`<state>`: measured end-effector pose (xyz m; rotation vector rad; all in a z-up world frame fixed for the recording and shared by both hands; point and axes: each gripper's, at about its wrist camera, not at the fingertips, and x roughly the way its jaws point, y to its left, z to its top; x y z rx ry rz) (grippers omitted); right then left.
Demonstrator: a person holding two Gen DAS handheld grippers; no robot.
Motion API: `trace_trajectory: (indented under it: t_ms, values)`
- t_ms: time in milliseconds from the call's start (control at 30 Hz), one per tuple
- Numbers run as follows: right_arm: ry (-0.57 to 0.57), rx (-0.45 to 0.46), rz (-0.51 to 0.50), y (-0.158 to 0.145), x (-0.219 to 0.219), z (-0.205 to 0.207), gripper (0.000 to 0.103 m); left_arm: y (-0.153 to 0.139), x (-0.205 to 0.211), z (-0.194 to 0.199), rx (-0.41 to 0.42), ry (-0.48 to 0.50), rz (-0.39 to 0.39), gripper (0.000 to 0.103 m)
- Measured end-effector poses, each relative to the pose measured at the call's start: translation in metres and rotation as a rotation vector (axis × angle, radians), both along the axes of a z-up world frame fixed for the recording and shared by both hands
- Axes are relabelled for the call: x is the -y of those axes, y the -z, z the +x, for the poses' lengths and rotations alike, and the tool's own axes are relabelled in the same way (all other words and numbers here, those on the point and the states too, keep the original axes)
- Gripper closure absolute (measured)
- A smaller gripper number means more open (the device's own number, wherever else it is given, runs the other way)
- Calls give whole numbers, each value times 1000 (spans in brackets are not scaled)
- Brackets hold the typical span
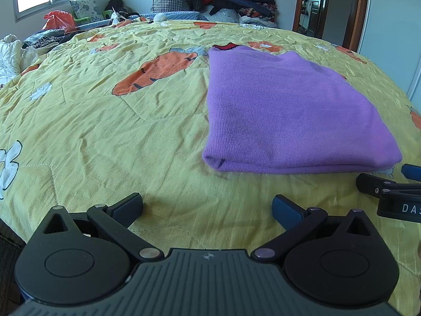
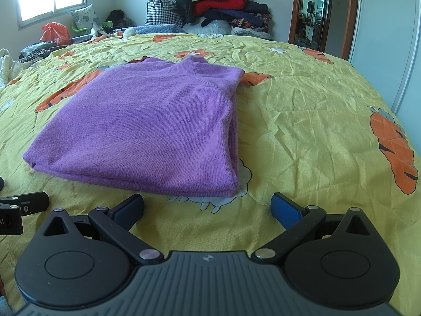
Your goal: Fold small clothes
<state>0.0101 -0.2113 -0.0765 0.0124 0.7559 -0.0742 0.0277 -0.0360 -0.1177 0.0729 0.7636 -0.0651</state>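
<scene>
Two grippers hover low over the near edge of the bed [image 1: 105, 121], and neither holds anything. A folded purple sweater [image 1: 284, 110] lies flat on the yellow carrot-print bedspread, a red trim peeking out at its far end. The left gripper [image 1: 208, 208] sits before and to the left of the sweater's near fold, its blue-padded fingers [image 1: 286, 210] spread wide apart over bare bedspread, clear of the knit. The right gripper [image 2: 208, 208] faces the sweater's near right corner, jaws likewise wide apart, close to the hem without touching it. Each gripper shows at the edge of the other's view, side by side and level. Beyond the sweater, at the head of the bed, a heap of clothes [image 2: 218, 2] is piled high.
</scene>
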Motion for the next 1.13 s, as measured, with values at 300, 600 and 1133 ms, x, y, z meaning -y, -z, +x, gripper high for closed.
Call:
trace_trajectory:
  t_ms: [300,600,1133]
  values:
    - [0,0,0,0,0,0,0,0,0,0,0,0,0,0]
    - [0,0,0,0,0,0,0,0,0,0,0,0,0,0]
    - [0,0,0,0,0,0,0,-2,0,-2,18,-1,-3,0]
